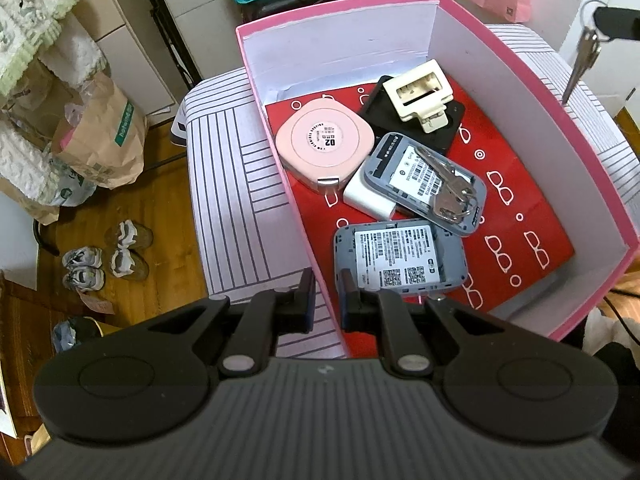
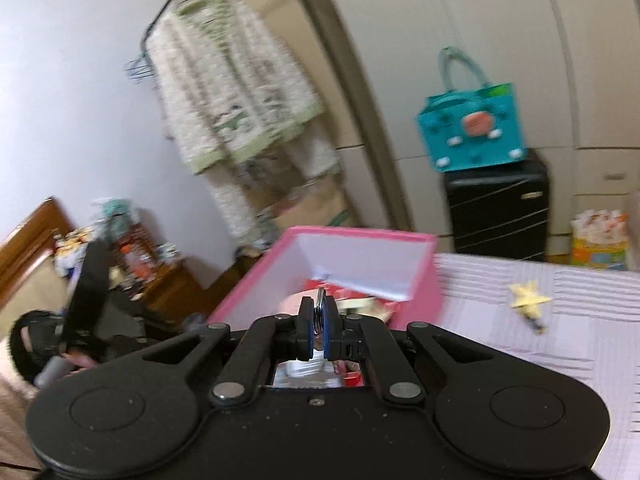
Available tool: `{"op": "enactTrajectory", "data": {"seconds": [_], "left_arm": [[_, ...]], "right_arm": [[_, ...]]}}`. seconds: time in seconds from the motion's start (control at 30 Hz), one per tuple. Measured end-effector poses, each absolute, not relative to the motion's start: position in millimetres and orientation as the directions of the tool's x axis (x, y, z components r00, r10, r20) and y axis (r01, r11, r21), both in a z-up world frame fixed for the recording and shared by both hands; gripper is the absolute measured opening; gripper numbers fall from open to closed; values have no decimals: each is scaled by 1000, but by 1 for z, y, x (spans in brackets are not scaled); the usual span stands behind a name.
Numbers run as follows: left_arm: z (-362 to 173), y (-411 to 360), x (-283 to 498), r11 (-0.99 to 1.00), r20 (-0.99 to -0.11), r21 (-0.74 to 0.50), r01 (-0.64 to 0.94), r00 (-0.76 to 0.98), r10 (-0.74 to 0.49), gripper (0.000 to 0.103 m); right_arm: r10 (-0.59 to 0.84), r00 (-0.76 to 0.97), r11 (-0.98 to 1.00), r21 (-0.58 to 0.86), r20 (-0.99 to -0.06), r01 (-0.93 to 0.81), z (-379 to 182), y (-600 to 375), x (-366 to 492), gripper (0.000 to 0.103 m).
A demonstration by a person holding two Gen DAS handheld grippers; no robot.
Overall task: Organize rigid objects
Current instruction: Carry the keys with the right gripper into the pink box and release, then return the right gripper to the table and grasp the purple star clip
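1. The pink cardboard box (image 1: 592, 168) sits on the striped surface (image 1: 240, 200), holding a pink squarish case (image 1: 326, 146), two grey devices (image 1: 400, 258) and a key bunch (image 1: 452, 192).
2. Left claw (image 1: 326, 300) straddles the box's near wall, slightly spread, gripping nothing.
3. Right claw (image 2: 319, 334) is up beside the box, pinching dangling metal keys (image 1: 582, 60).
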State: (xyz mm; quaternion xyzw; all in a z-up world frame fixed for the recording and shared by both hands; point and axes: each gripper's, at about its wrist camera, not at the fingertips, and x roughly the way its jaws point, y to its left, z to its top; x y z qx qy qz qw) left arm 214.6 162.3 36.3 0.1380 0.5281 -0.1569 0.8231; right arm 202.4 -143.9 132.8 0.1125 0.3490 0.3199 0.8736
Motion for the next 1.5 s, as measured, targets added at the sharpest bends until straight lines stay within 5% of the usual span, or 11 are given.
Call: {"op": "enactTrajectory", "data": {"seconds": [0.27, 0.57, 0.8, 1.1, 1.5], "left_arm": [[36, 163, 215, 910, -914, 57, 410, 389, -118, 11], [37, 166, 212, 919, -907, 41, 392, 401, -131, 11], [37, 167, 214, 922, -907, 11, 387, 392, -154, 13], [36, 171, 212, 929, -900, -11, 371, 400, -171, 14], [36, 173, 212, 944, -897, -40, 327, 405, -178, 14]], "right_arm": [[746, 355, 652, 508, -564, -563, 103, -74, 208, 6], [704, 236, 657, 487, -670, -576, 66, -27, 221, 6], [654, 254, 700, 442, -713, -561, 69, -43, 219, 27], [569, 497, 819, 395, -655, -417, 99, -136, 208, 39], [199, 706, 980, 129, -680, -153, 66, -228, 203, 49]]}}
